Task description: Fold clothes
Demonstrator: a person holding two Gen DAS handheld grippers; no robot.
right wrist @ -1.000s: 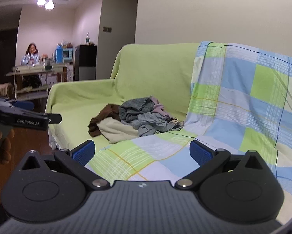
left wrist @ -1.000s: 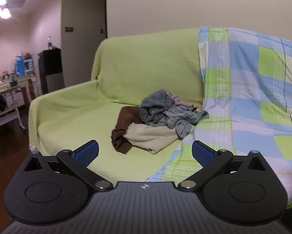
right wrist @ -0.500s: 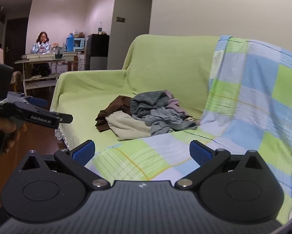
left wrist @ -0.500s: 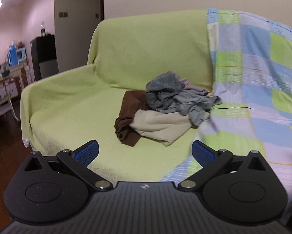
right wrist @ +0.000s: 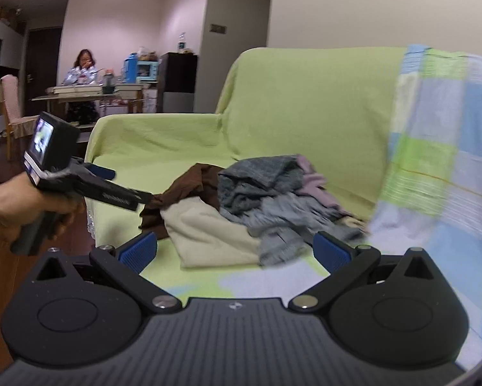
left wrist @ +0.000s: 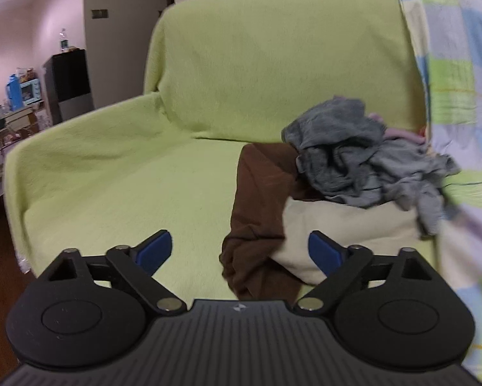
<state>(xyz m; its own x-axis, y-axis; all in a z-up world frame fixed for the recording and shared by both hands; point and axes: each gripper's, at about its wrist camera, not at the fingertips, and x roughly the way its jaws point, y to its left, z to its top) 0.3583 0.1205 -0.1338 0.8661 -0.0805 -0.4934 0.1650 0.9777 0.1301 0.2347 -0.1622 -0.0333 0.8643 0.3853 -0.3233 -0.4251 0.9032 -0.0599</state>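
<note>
Clothes pile [left wrist: 343,189] sits heaped on sofa seat [left wrist: 128,199], beside checked blanket [right wrist: 440,160]. Our left claw [left wrist: 239,252] and right claw [right wrist: 234,252] both gape wide, empty, aimed at it for a first pick.

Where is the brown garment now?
In both views the crumpled brown cloth garment lies on the green sofa seat, at the pile's left edge, partly under the cream cloth.

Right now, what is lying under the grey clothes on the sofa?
Under the grey clothes lie a cream garment and, beside it, a brown garment. A pink piece shows behind. Anything deeper in the pile is covered.
</note>
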